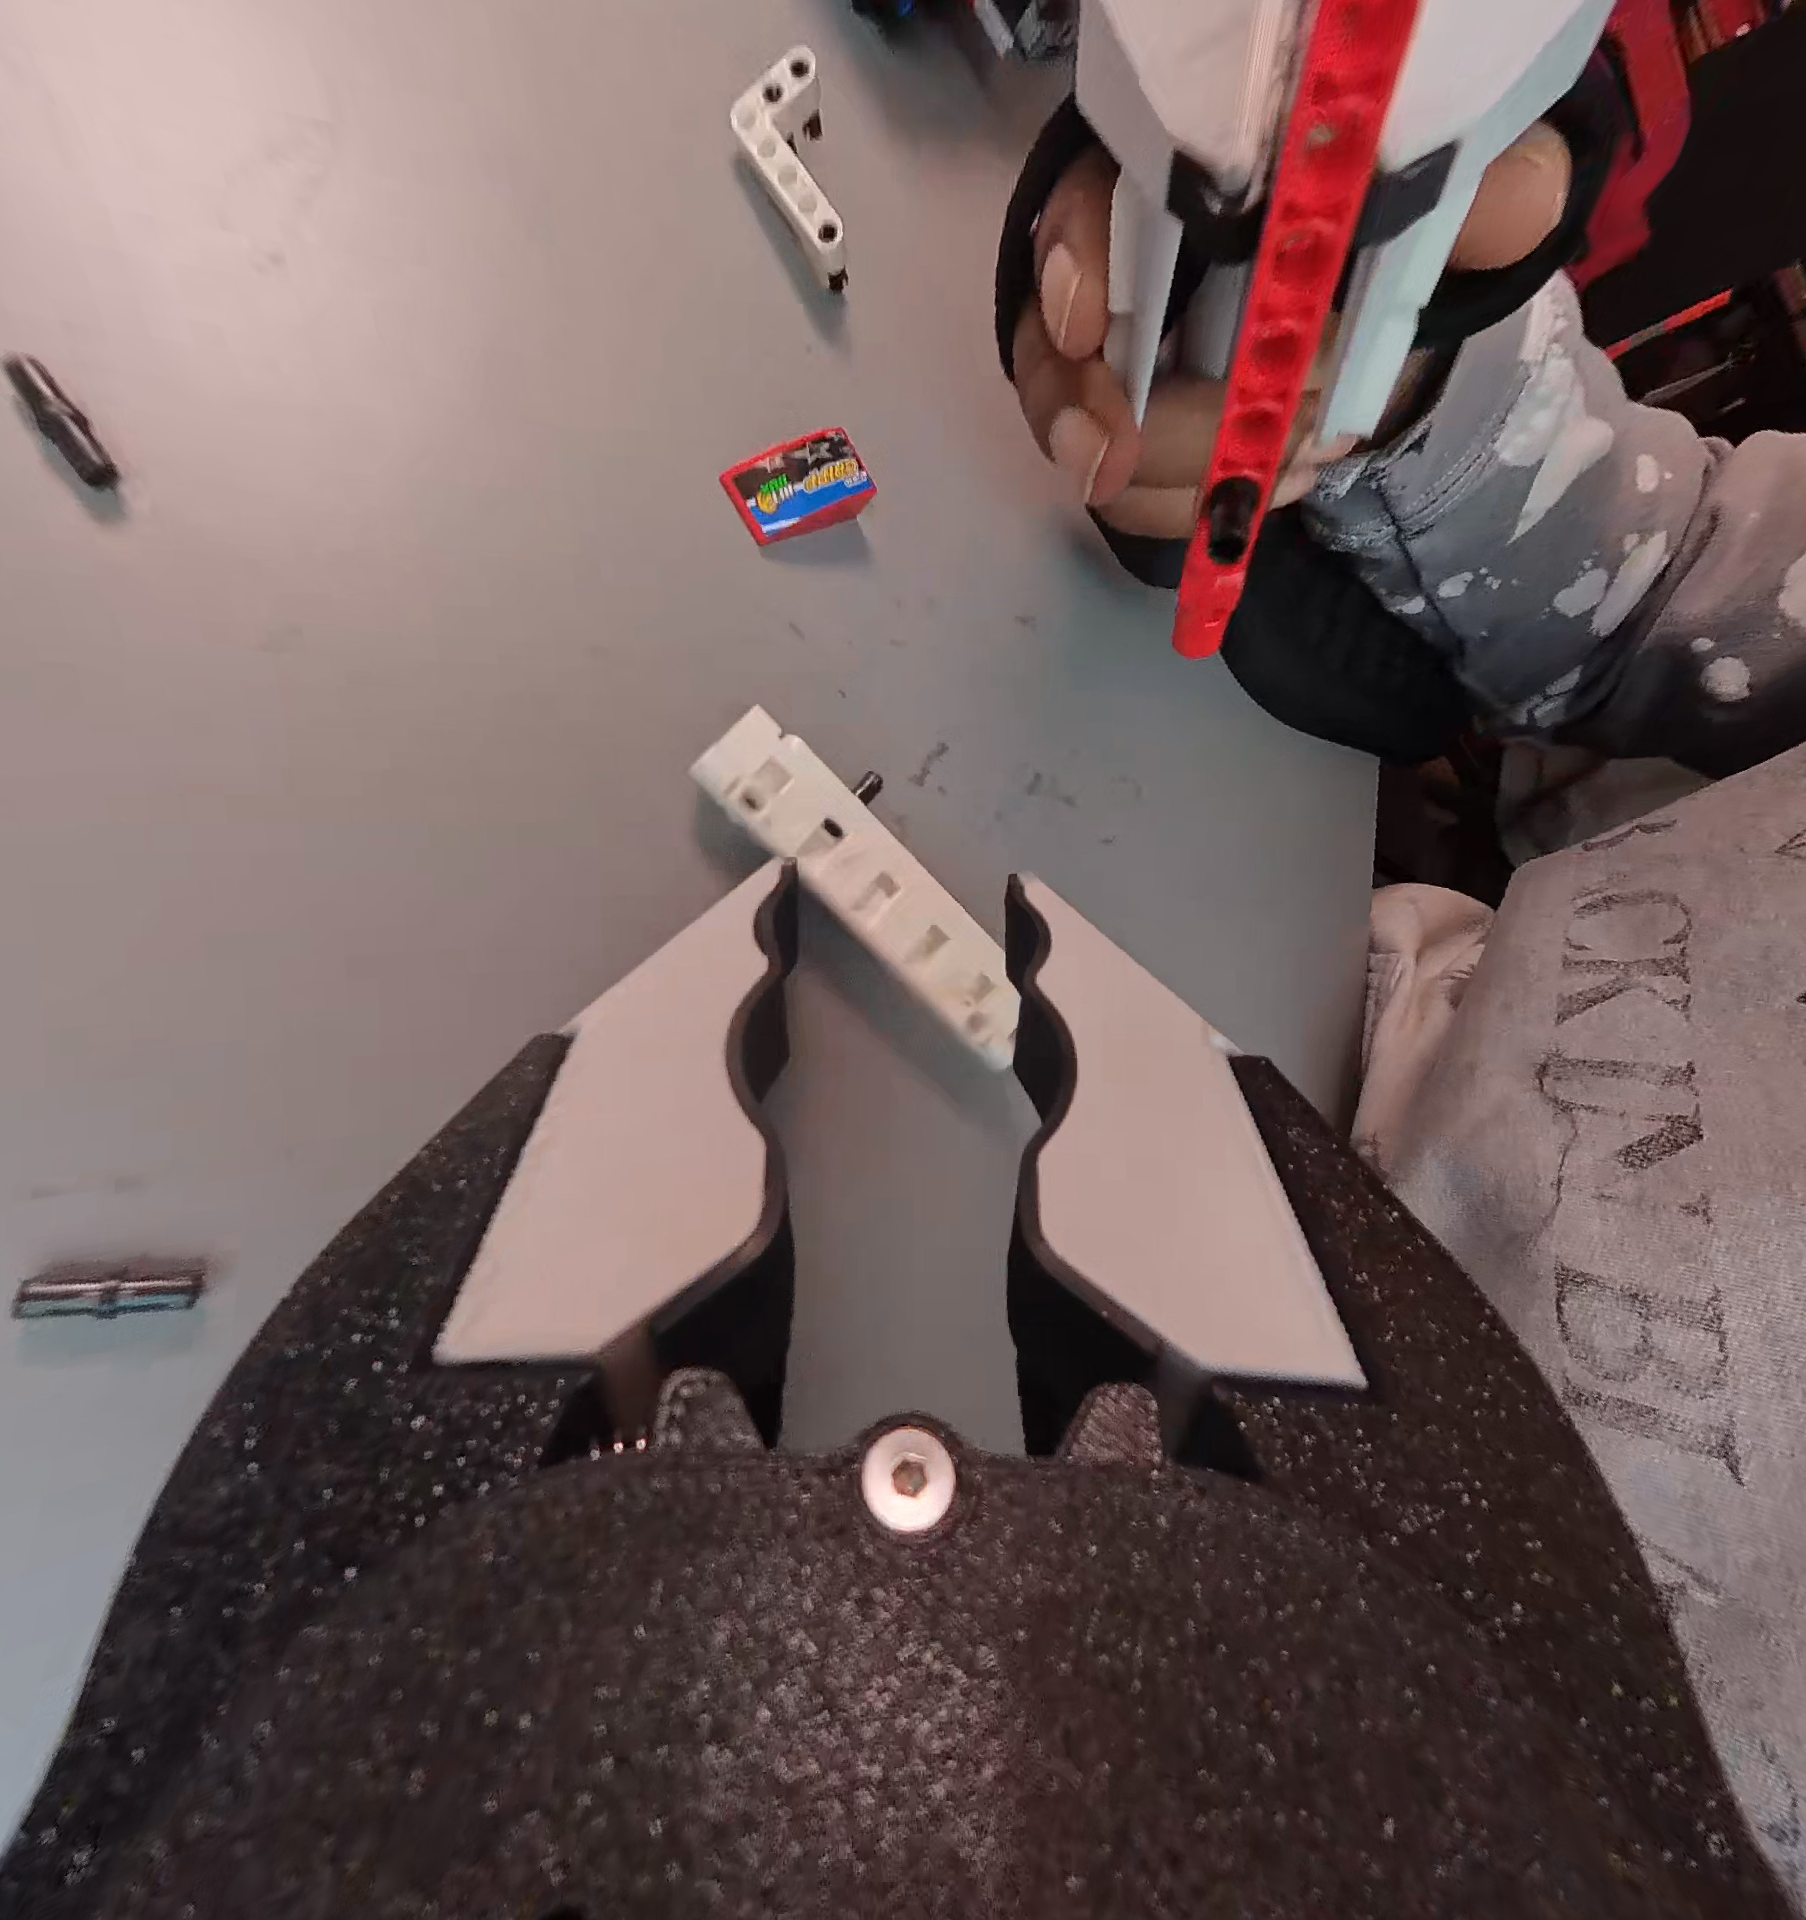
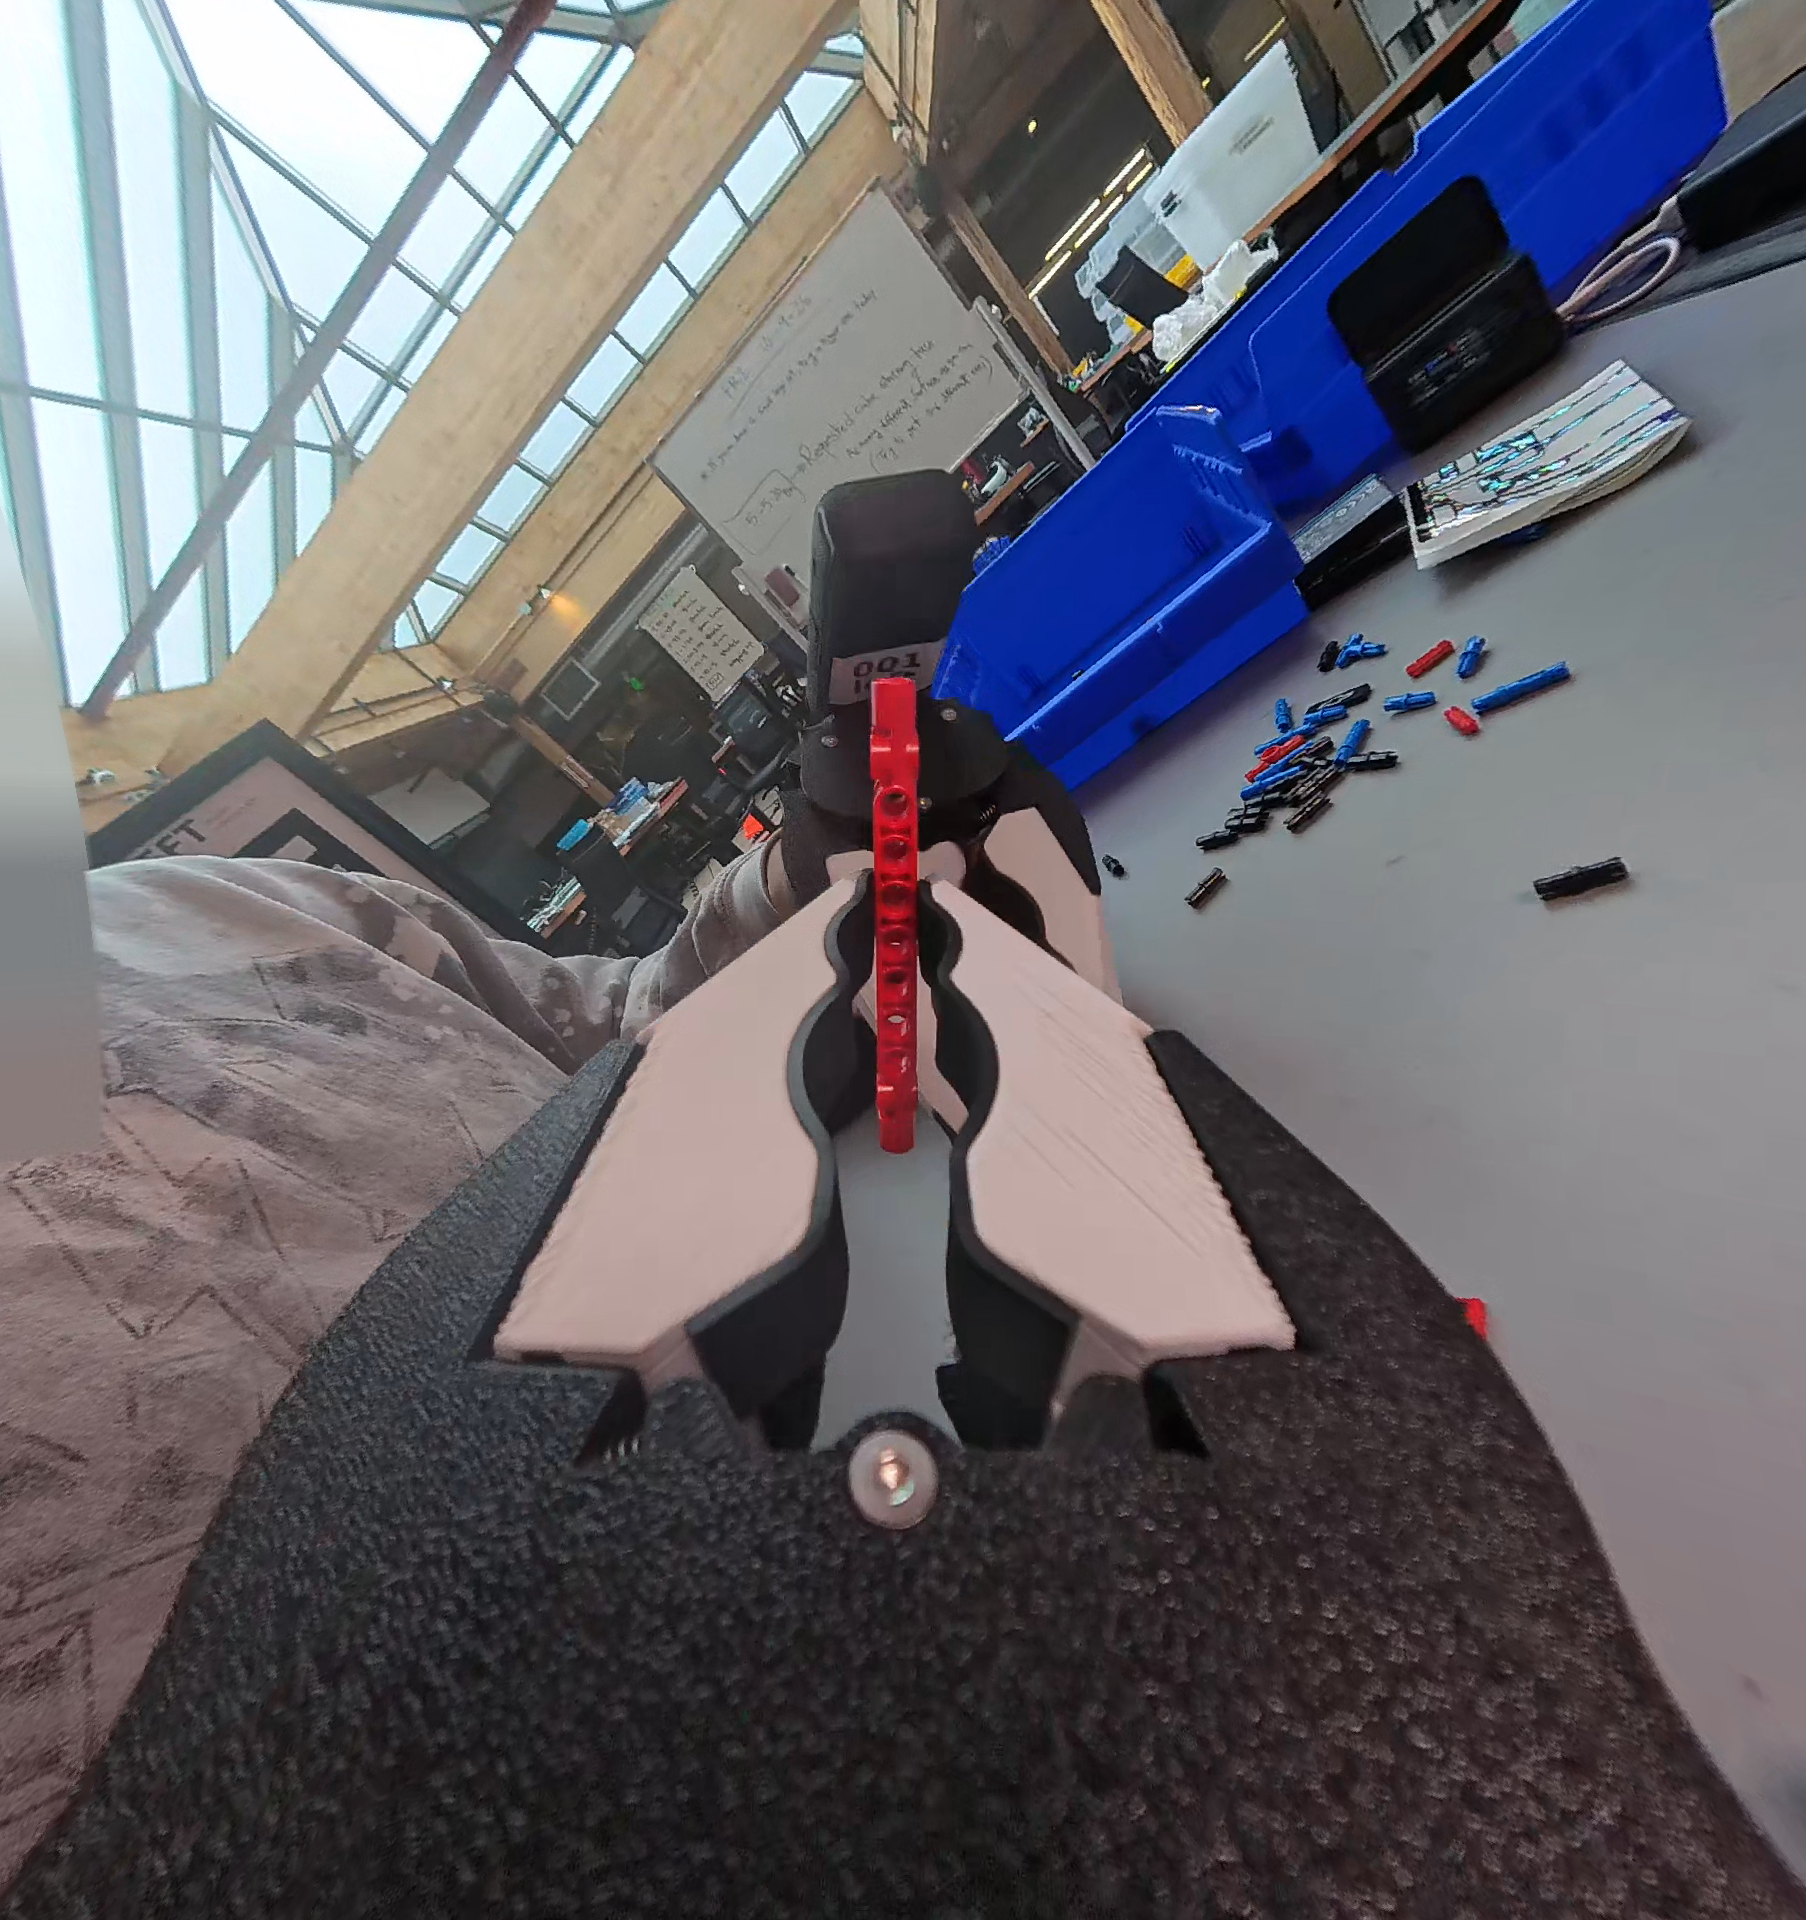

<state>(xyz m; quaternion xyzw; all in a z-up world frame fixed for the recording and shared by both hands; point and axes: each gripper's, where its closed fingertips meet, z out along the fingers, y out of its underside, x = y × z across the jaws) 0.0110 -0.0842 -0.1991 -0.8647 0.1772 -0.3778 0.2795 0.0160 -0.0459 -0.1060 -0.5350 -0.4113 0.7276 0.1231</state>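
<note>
My left gripper [image 1: 904, 883] is open, low over the grey table [image 1: 411, 727]. A long white beam with square holes [image 1: 868, 883] lies slantwise between its fingertips, with one end under the right finger. My right gripper [image 2: 894, 883] is shut on a red holed beam [image 2: 894, 935], held edge-on above the table. In the left wrist view the right gripper [image 1: 1242, 416] and red beam [image 1: 1263, 343] are up at the top right, in a person's hand [image 1: 1070, 343]. The left gripper's black body [image 2: 883, 561] shows just beyond the red beam.
A white L-shaped beam [image 1: 790, 166], a small red printed tile [image 1: 800, 497], a black pin [image 1: 59, 419] and a grey connector [image 1: 109, 1288] lie on the table. Blue bins [image 2: 1138, 582], a pile of small pins [image 2: 1314, 748], a booklet [image 2: 1543, 468] and a black case [image 2: 1450, 312] are farther off. The table edge [image 1: 1375, 831] is close on the right. The gap from one gripper's tips to the other's is roughly 10 centimetres.
</note>
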